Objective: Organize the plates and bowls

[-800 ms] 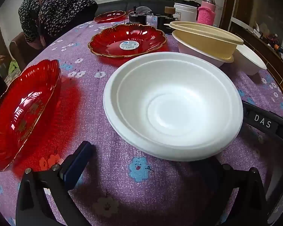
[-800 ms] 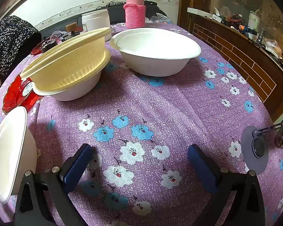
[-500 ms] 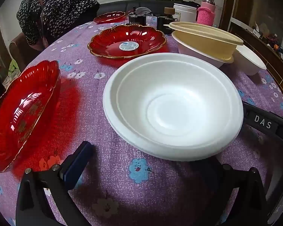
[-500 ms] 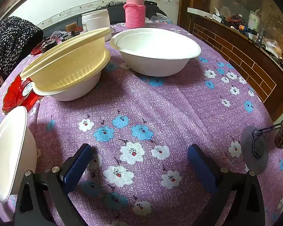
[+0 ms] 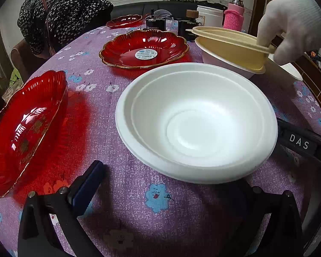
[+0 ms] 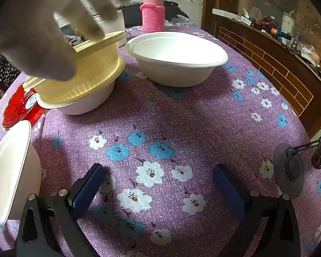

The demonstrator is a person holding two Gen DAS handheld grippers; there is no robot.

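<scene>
**Gloved hand on the yellow bowl, both grippers idle**

The cream-yellow bowl (image 5: 231, 49) sits tilted inside a white bowl (image 6: 89, 102), at one o'clock from the big white foam bowl (image 5: 195, 122). A white-gloved hand (image 5: 295, 25) pinches its rim; a careless pull could tip the nested pair onto the red plate (image 5: 144, 48) at eleven o'clock. The left gripper (image 5: 167, 190) and right gripper (image 6: 158, 188) angle downward over the floral tablecloth (image 6: 182, 128), jaws wide, holding nothing.

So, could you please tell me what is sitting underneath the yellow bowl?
The yellow bowl is nested in a white bowl standing on the floral tablecloth. A gloved hand grips the yellow rim. The white bowl's inside is covered, so anything in it cannot be seen.
</scene>
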